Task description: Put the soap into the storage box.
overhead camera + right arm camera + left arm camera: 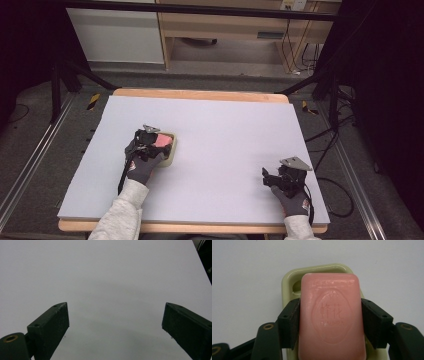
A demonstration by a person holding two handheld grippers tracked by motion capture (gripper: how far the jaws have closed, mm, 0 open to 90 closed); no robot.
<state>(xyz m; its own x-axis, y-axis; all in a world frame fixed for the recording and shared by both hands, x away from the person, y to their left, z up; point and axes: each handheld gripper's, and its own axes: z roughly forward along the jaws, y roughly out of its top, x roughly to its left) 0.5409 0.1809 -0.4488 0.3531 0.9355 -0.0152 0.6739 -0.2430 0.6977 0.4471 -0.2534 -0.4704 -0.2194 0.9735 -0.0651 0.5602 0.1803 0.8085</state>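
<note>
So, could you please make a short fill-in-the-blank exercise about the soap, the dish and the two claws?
1. The left claw is shut on a bar of soap whose colour is ____.
2. The soap is over a pale green soap ____.
3. The jaws of the right claw stand ____, with nothing between them.
4. The table has a top of light ____ colour.

Missing words: pink; dish; open; grey

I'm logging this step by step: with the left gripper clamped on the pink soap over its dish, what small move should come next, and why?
Probably lift straight up a little: the left gripper grips the pink soap by both sides, above the pale green dish.
</note>
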